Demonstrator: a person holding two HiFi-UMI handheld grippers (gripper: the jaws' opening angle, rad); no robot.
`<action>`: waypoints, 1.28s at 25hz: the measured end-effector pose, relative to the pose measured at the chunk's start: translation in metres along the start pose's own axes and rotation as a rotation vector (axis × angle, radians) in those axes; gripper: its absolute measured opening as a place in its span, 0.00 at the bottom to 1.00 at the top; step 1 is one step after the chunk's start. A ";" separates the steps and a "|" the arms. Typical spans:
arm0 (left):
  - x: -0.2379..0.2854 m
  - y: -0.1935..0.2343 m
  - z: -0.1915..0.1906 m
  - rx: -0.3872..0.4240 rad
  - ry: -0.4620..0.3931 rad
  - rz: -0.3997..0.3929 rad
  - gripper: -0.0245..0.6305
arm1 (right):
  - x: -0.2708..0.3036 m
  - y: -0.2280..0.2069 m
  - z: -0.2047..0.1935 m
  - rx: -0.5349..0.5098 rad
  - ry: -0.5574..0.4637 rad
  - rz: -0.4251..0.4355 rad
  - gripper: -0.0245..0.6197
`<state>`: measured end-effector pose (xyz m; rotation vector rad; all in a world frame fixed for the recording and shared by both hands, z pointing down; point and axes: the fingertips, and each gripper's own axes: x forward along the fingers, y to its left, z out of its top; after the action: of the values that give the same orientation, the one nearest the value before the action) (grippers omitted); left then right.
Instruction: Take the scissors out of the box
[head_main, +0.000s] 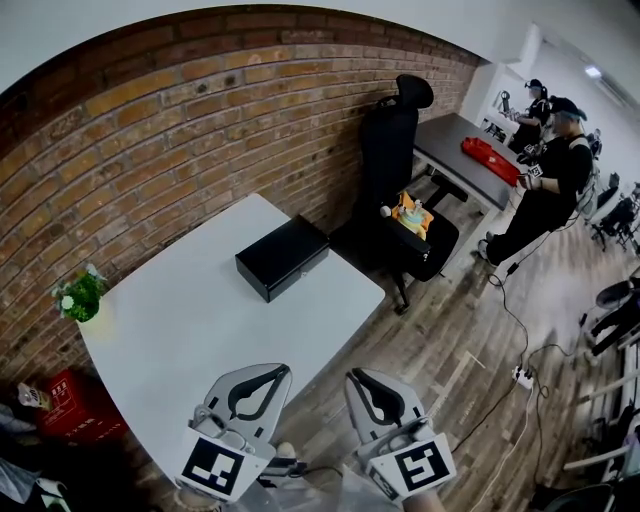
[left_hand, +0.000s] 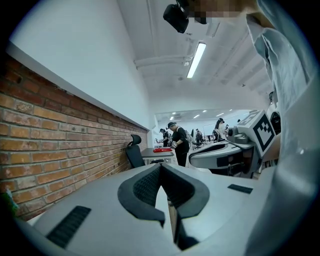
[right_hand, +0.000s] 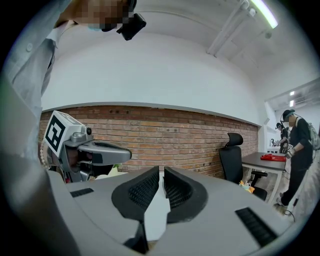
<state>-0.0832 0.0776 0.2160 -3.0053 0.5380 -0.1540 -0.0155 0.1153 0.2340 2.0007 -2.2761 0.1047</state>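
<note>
I hold both tools low at the 6 o'clock edge of the white bench (head_main: 180, 320), well short of the work. The left gripper (head_main: 284, 371) has its jaws pressed together on nothing, and the right gripper (head_main: 352, 376) is likewise closed and empty, its ribbed pads all but touching. The black box (head_main: 282, 257) lies at about 12 o'clock from me, near the bench's far right edge, flat, oblong and matte, with its lid down. The scissors do not show in any view, so I judge they are inside. The step in hand looks like the approach: I should carry both grippers forward over the bench, spread the jaws before arriving, steady the box body with one and lift the lid with the other. The box looks light enough to slide, so I should not push it towards the edge at 2 o'clock.
</note>
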 end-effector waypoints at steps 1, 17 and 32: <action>0.002 0.005 -0.001 0.002 -0.001 -0.002 0.06 | 0.005 0.000 0.000 -0.001 0.009 0.000 0.13; 0.013 0.045 -0.008 -0.014 -0.014 -0.005 0.06 | 0.043 -0.004 -0.005 -0.010 0.041 -0.026 0.13; 0.035 0.073 -0.024 -0.006 0.029 0.062 0.06 | 0.081 -0.026 -0.023 -0.001 0.066 0.044 0.13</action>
<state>-0.0779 -0.0042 0.2350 -2.9921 0.6350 -0.1920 0.0005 0.0355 0.2664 1.9182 -2.2795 0.1704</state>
